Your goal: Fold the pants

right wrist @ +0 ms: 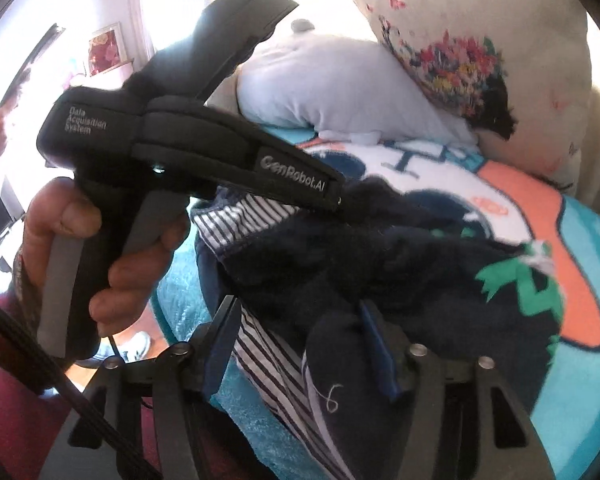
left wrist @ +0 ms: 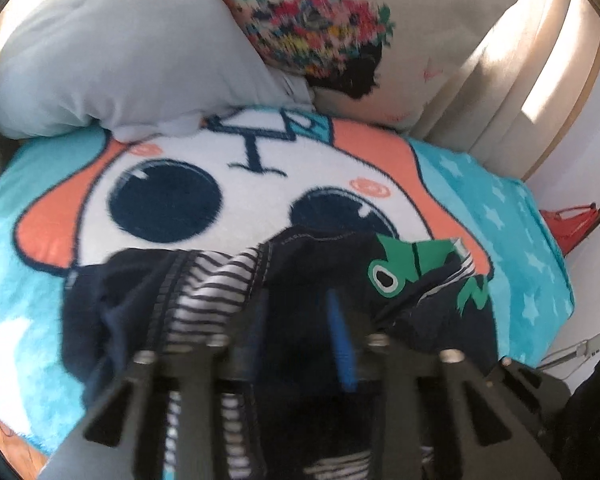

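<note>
The dark navy pants [left wrist: 308,280] with a striped lining and a green print lie bunched on a cartoon-face blanket [left wrist: 260,196]. My left gripper [left wrist: 300,320] has its jaws around the dark cloth near the waistband, with fabric filling the gap between its blue pads. In the right wrist view the pants [right wrist: 380,264] are heaped up, and my right gripper [right wrist: 300,344] stands fairly wide with pants cloth between its fingers. The left gripper's black body [right wrist: 204,152] shows there, held in a hand, its tip buried in the pants.
A pale blue pillow [left wrist: 120,64] and a cream cushion with a colourful print [left wrist: 340,28] lean at the back of the bed. The blanket's right edge [left wrist: 548,280] drops to the floor. A red object [left wrist: 568,224] sits beyond it.
</note>
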{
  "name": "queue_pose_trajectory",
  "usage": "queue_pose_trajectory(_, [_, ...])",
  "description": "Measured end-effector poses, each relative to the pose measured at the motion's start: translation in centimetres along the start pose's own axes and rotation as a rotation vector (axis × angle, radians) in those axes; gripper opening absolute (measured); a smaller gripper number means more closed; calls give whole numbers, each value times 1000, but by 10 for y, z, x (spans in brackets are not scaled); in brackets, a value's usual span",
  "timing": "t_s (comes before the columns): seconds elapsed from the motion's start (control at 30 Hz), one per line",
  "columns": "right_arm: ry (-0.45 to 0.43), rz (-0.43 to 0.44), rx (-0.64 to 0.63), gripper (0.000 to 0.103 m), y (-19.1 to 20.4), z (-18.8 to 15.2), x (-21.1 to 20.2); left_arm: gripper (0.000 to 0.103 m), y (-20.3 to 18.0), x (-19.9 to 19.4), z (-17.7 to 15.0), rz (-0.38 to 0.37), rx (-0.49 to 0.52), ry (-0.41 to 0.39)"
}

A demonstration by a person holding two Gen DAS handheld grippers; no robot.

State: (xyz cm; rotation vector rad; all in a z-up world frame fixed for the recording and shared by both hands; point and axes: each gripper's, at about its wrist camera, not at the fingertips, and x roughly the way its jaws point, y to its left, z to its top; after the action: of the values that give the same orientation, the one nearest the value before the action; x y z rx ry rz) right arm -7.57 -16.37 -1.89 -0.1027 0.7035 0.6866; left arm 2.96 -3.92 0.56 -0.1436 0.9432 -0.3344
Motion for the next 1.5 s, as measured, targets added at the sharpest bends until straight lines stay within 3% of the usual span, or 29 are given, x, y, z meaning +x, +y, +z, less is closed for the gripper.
queue_pose_trajectory(0.17, [-70,-20,45,66,-8,11,-24,52,12,-31,1,69,-24,-87])
queue_pose_trajectory(0.27, [-81,-14,94,65,-19,15,-24,55,20,-40,0,95,-44,-111])
queue_pose_trajectory(0.4, [-53,33,152,66,-29,16,-4,55,28,-43,-2,107,-69,-104])
queue_pose_trajectory(0.53, [34,49,216,68,-40,11,25,55,35,-45,-8,126,-85,-97])
queue_pose_trajectory(0.93, [-90,75,233,77,-36,26,-9,62,55,-61,-14,194,-147,-113])
queue_pose_trajectory(1.23, [-113,146,235,79,-35,44,2,65,79,-83,-17,273,-231,-140])
queue_pose_trajectory(1.5, [-93,148,264,80,-42,41,5,66,83,-71,-19,250,-255,-103])
